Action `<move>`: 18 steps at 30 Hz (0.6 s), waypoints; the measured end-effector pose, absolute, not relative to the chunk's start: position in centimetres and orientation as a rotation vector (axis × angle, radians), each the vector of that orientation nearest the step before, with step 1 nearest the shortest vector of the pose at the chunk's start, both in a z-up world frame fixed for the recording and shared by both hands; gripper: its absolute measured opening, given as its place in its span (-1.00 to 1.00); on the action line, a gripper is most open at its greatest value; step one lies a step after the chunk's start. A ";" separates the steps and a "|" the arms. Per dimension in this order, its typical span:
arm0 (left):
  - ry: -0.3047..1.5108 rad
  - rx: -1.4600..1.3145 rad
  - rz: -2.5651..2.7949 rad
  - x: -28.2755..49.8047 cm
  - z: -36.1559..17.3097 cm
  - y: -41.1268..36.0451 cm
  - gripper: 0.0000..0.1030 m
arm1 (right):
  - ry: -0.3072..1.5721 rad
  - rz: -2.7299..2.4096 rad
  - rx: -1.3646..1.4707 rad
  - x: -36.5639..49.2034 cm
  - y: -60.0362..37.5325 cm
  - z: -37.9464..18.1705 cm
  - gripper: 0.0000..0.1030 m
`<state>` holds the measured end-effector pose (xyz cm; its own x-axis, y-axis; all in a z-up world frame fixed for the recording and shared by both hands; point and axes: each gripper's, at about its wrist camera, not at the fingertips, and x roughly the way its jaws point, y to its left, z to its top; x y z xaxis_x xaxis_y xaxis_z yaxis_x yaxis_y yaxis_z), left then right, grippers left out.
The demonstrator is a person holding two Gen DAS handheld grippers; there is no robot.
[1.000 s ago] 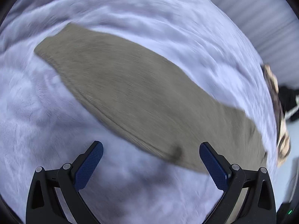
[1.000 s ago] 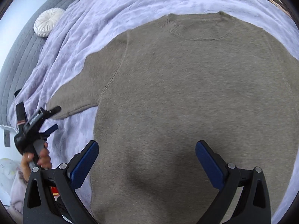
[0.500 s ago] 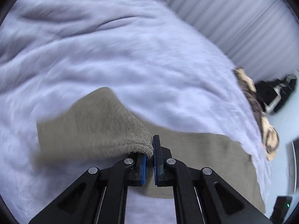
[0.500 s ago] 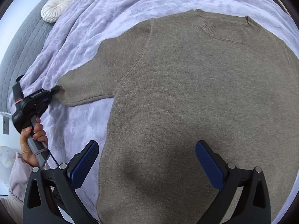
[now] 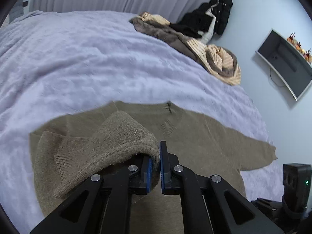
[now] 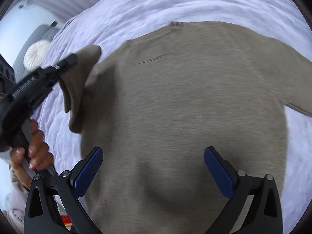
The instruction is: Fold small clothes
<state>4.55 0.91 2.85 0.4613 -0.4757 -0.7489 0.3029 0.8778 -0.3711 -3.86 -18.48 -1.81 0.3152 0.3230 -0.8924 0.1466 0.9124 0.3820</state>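
Now left tongs [image 5: 155, 162] pinch the sweater [image 6: 185, 107] cuff (lifted); right tongs [image 6: 153, 170] gape empty.

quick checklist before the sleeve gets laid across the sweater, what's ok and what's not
1. Left hand-held gripper shut on the sleeve: ok.
2. Sleeve lifted off the purple blanket and folded toward the sweater body: ok.
3. Sweater body lying flat: ok, only a faint crease near the collar.
4. Right hand-held gripper open, nothing between its fingers: ok.
5. Other sleeve spread out flat: ok, not yet folded.
6. Whether the right gripper touches the fabric: cannot tell.
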 end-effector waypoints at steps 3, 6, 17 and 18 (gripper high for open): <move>1.063 -0.136 -0.468 3.4 0.2 -1.8 -0.86 | 1.265 0.064 0.455 -4.5 -21.4 -2.7 1.00; 1.150 -0.107 -0.444 2.9 -1.9 -2.4 -0.25 | 1.274 0.022 0.469 -4.7 -23.5 -3.5 1.00; 1.062 -0.179 -0.178 0.5 2.4 11.4 0.53 | 1.157 0.193 0.093 0.9 -16.0 -0.5 1.00; 1.075 -0.183 -0.129 0.8 1.9 13.1 0.53 | 1.139 0.225 0.010 1.6 -14.1 -0.2 1.00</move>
<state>0.80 13.07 1.92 0.4706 -0.1935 -0.8609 0.0161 0.9774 -0.2109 1.59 -14.06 -0.21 0.3986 0.1826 -0.8988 -0.1724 0.9774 0.1221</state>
